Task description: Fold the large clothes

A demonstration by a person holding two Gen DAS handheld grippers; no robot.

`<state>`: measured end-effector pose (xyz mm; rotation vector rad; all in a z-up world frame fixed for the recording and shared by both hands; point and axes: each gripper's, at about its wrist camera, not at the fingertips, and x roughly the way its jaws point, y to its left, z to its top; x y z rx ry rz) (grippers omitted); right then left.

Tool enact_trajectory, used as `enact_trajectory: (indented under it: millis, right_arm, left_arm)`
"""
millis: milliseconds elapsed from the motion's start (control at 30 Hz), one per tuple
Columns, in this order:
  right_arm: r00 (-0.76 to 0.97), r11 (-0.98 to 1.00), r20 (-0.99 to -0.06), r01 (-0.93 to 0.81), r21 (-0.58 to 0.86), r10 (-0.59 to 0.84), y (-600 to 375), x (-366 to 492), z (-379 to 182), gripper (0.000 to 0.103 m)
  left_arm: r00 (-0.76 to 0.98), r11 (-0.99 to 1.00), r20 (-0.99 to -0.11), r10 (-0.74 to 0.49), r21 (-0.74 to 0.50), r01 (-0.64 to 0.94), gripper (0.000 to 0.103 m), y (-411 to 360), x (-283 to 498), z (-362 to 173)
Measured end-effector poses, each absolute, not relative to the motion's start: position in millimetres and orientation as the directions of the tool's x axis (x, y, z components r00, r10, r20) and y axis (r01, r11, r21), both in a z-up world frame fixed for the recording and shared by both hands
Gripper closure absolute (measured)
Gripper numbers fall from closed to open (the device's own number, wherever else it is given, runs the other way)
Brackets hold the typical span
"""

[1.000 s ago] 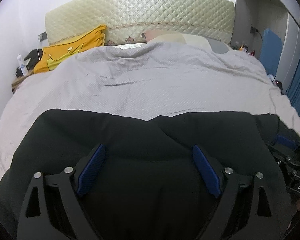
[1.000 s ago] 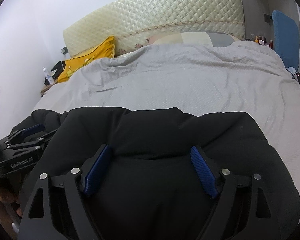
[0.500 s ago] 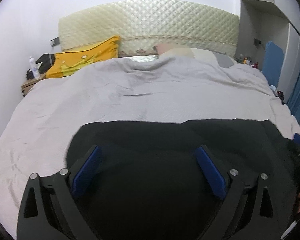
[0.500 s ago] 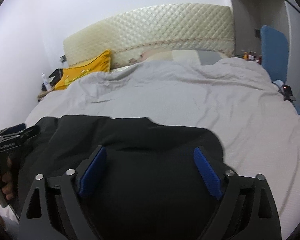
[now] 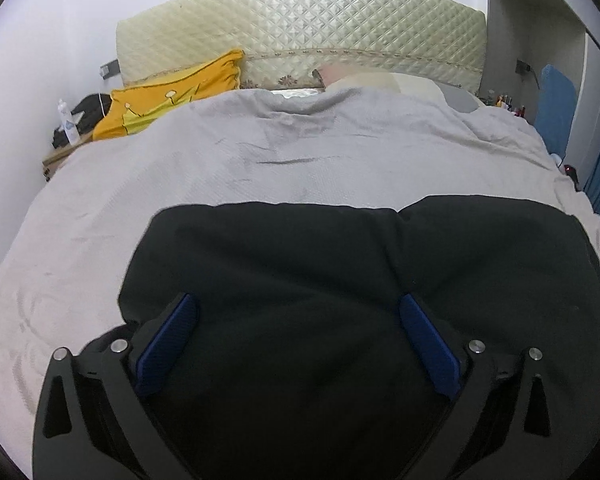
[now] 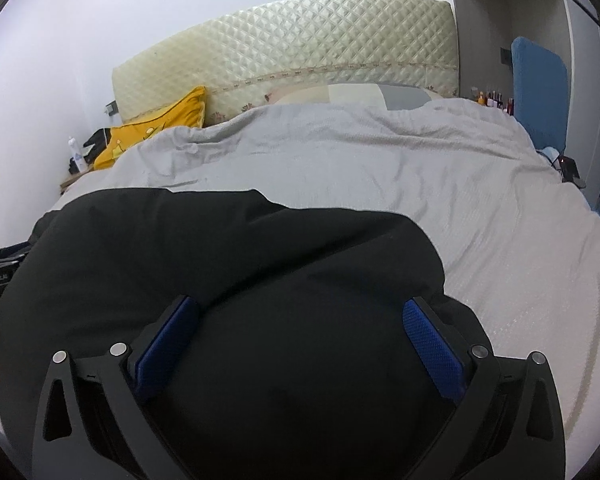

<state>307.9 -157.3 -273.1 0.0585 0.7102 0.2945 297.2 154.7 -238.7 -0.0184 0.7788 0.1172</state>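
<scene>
Now both tools hang spread wide over the cloth: the left gripper (image 5: pixel 296 344) and the right gripper (image 6: pixel 300 344) have just been opening their jaws, and the blue pads (image 5: pixel 168 348) stand clear on either side, pinching nothing, though dark fabric lies beneath and between them. That fabric is the black garment (image 5: pixel 340 280), a bulky piece lying on the bed (image 5: pixel 260 168) at the near end, towards six o'clock in both views. Its far edge runs fairly straight across, with a seam or dip near one o'clock in the left view. Judging by the tidy outline, at least one fold looks done and just let go; further folds probably remain. Up at twelve o'clock sit the quilted headboard (image 5: pixel 300 28) and, at ten o'clock, a yellow pillow (image 5: pixel 168 100).
</scene>
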Motion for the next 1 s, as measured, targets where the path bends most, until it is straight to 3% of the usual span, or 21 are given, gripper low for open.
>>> enact_trajectory:
  millis: [267, 467, 700, 933, 1000]
  right_arm:
    - [0.718, 0.962, -0.64, -0.221, 0.162, 0.273, -158.1, 303.7, -266.5, 0.0]
    - [0.741, 0.952, -0.599, -0.205, 0.226, 0.302, -161.2, 293.6, -230.5, 0.0]
    - [0.82, 0.94, -0.464, -0.251, 0.233, 0.334, -161.6, 250.0, -149.1, 0.0]
    - [0.874, 0.93, -0.321, -0.318, 0.185, 0.363, -157.0, 183.4, -61.7, 0.0]
    - [0.872, 0.919, -0.295, -0.345, 0.192, 0.39, -157.8, 158.4, -40.8, 0.0]
  left_arm:
    - [0.711, 0.988, -0.69, 0.136, 0.044, -0.147, 0.0, 152.6, 288.6, -231.4]
    - [0.686, 0.97, -0.692, 0.226, 0.092, -0.226, 0.0, 145.6, 278.5, -200.8]
    - [0.775, 0.98, -0.61, 0.164, 0.012, -0.199, 0.0, 128.3, 229.7, -123.8]
    - [0.849, 0.993, -0.518, 0.107, 0.02, -0.113, 0.0, 99.0, 168.4, -50.9]
    - [0.859, 0.999, -0.511, 0.027, -0.014, -0.04, 0.0, 92.7, 147.4, -37.3]
